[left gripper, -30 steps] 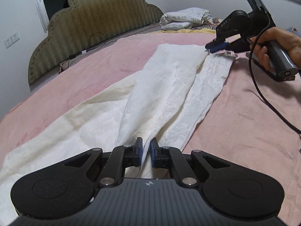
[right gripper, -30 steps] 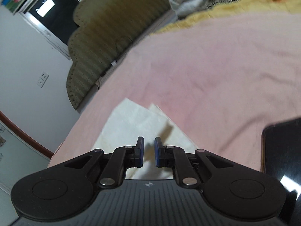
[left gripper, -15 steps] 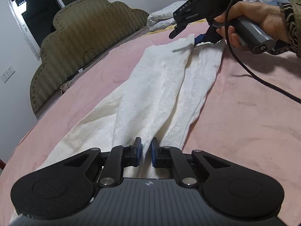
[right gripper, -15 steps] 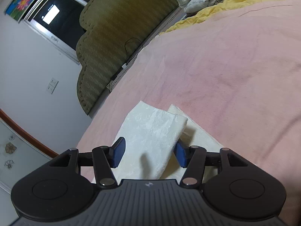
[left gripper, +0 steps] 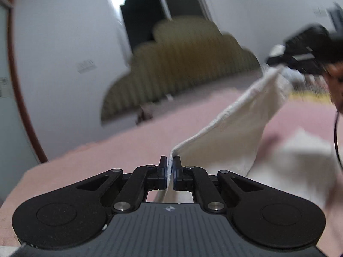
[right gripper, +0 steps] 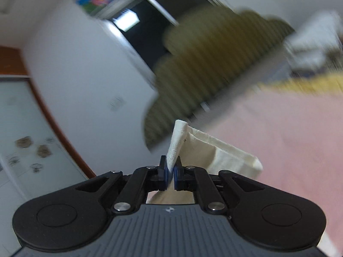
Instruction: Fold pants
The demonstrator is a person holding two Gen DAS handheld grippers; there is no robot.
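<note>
The white pants (left gripper: 231, 137) are lifted off the pink bed and hang stretched between my two grippers. My left gripper (left gripper: 170, 169) is shut on one end of the cloth, with the edge pinched between its blue pads. My right gripper (right gripper: 170, 171) is shut on the other end of the pants (right gripper: 216, 156), whose hem sticks up past the fingers. In the left wrist view the right gripper (left gripper: 300, 57) shows blurred at the upper right, holding the cloth's far end. More white cloth (left gripper: 300, 158) lies on the bed below.
The pink bedspread (left gripper: 133, 147) covers the bed. An olive scalloped headboard (left gripper: 188, 66) stands against the white wall under a dark window (left gripper: 145, 19). Pillows and a yellow blanket (right gripper: 308, 79) lie at the far right. Both views are motion-blurred.
My right gripper has shut on the pants' end after standing open over it. Both grippers have risen and lifted the pants off the bed, with the views swinging toward the wall.
</note>
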